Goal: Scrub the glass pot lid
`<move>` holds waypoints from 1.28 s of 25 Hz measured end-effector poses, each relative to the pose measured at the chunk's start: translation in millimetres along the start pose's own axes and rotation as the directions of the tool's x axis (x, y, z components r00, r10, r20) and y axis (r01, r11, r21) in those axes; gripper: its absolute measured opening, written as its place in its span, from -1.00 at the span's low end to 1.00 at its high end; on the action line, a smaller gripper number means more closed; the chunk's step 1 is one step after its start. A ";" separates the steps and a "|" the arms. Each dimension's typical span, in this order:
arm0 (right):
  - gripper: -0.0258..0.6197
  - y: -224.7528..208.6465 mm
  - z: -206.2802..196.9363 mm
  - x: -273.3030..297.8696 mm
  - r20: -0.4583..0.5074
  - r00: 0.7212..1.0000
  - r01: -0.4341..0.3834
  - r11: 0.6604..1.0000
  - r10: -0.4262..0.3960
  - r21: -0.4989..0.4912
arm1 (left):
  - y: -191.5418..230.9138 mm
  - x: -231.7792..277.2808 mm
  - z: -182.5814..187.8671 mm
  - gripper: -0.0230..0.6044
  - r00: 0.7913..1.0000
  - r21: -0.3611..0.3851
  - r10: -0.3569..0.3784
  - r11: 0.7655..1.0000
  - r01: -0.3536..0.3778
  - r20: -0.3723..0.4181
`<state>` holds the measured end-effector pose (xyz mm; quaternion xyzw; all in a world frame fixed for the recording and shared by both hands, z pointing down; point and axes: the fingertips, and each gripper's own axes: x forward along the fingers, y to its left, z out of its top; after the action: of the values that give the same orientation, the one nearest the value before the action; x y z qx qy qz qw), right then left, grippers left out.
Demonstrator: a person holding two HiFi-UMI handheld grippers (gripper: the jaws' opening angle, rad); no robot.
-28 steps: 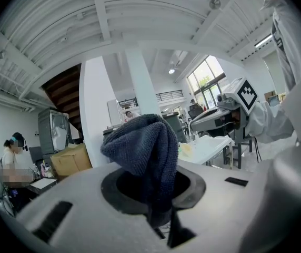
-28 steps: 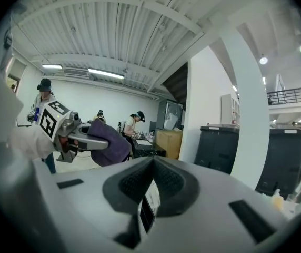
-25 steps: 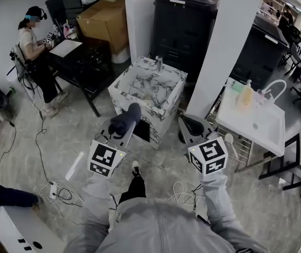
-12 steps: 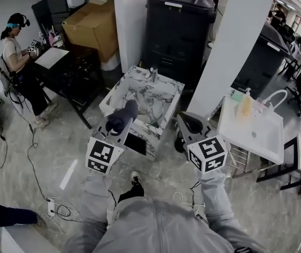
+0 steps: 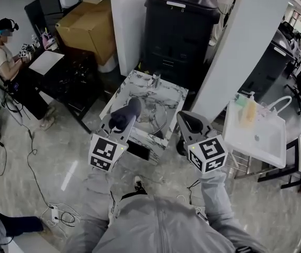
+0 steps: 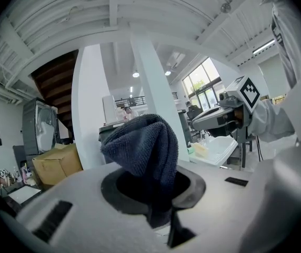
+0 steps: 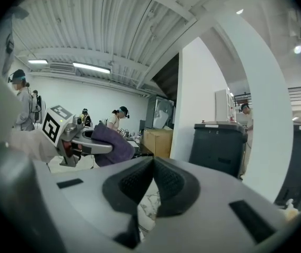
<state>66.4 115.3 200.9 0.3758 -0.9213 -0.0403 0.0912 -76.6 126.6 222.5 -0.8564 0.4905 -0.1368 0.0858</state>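
Two steps remain, reach then scrub: the left gripper [image 5: 131,108] clamps a cloth [image 5: 123,119], the right gripper [image 5: 188,121] is closed and empty; the lid [image 5: 159,120] (seemingly that round rim) lies in the sink [image 5: 120,91] at 12 o'clock

A grey veined floor [image 5: 61,157] carries everything. A marble sink [image 5: 123,87] stands at its middle, a tap [image 5: 154,79] on the far rim. Something round lies in the bowl, perhaps a lid [image 5: 160,121], half hidden. Behind the sink stand a black bin [image 5: 179,30] and two white pillars [image 5: 132,25] – the bin between them. A box [image 5: 87,28] sits at the far left, near a dark desk [image 5: 69,83] bearing a white sheet [image 5: 46,62]. At right stands a white basin [image 5: 256,138] with a bottle [image 5: 249,109] on it. Cables [image 5: 58,214] trail over the near-left floor.
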 end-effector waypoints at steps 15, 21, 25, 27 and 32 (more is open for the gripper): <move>-0.83 -14.8 -16.3 86.8 -0.034 0.999 -0.031 0.996 0.034 0.083 | 64.4 59.4 -38.6 -0.71 0.997 -0.024 -0.069 0.997 0.068 -0.029; -0.83 -22.6 -27.0 117.8 -0.056 0.997 -0.045 0.988 0.053 0.145 | 85.3 87.3 -52.9 -0.71 0.993 -0.030 -0.111 0.994 0.110 -0.041; -0.83 -33.1 -30.0 128.1 -0.040 0.999 -0.008 0.987 0.014 0.159 | 94.4 103.1 -62.9 -0.71 0.988 -0.039 -0.141 0.990 0.139 -0.057; -0.83 -39.5 -34.8 130.9 -0.039 0.999 0.015 0.987 -0.009 0.161 | 97.2 110.1 -69.6 -0.71 0.987 -0.046 -0.147 0.988 0.144 -0.066; -0.83 -53.2 -53.2 141.2 -0.072 0.997 0.035 0.987 -0.024 0.156 | 95.7 126.3 -91.5 -0.71 0.981 -0.074 -0.160 0.986 0.152 -0.106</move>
<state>14.4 -21.8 265.0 0.3966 -0.9122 0.0442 0.0927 -123.0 -31.9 301.3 -0.8856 0.4301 -0.1745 0.0190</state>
